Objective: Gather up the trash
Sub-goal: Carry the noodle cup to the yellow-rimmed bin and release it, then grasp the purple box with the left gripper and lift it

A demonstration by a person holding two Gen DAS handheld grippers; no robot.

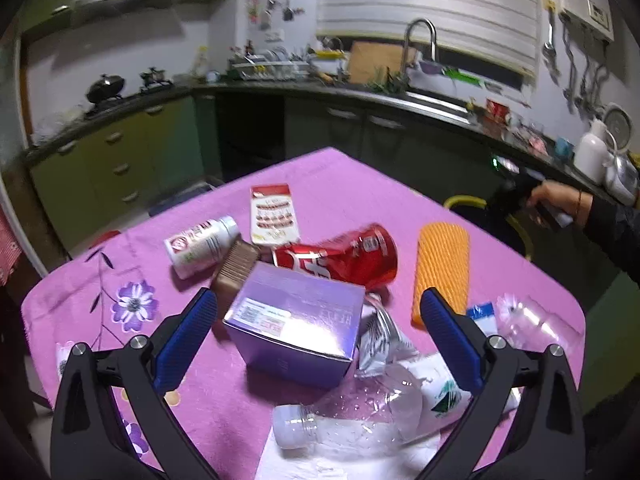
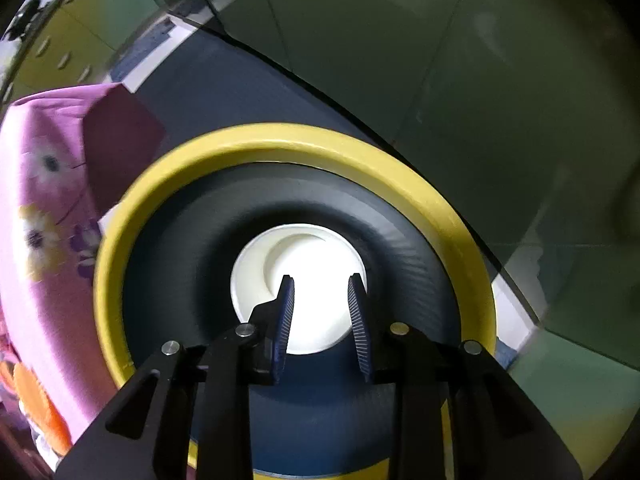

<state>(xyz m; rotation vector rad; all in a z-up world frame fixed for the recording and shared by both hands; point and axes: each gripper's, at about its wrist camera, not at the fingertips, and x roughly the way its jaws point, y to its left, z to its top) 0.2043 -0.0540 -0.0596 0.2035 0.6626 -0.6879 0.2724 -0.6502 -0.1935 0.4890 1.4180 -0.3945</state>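
Right gripper (image 2: pixel 321 278) pointing straight down into the bin (image 2: pixel 400 176), jaws parted a little, nothing between the pads. Below it, at the bottom of the bin's dark liner, a white paper cup (image 2: pixel 298 256) sits w/ its mouth facing up, so its axis runs vertical, right along the gripper's line. Bin has a yellow rim & stands on the floor just beside the corner of the table, pink cloth (image 2: pixel 48 200) hanging next to it.

Left gripper (image 1: pixel 318 306) over the table (image 1: pixel 340 176), angled down, jaws spread wide, holding nothing. Purple box (image 1: pixel 296 320) lies between its fingers but apart from both pads, one corner toward the camera. Behind the box, a crushed red can (image 1: pixel 344 256) on its side, long axis running left-right across the table, wider end to the right. White pill bottle (image 1: pixel 200 244) also on its side, cap pointing up-right toward the sachet (image 1: pixel 274 216). Orange foam sleeve (image 1: pixel 442 272) lies flat, long axis running away from the camera, near the right finger. Clear plastic bottle (image 1: pixel 344 416) at the near edge, on its side, neck pointing left. Another crumpled clear bottle (image 1: pixel 536 320) far right.

Person's right hand (image 1: pixel 556 200) past the table's far-right edge.
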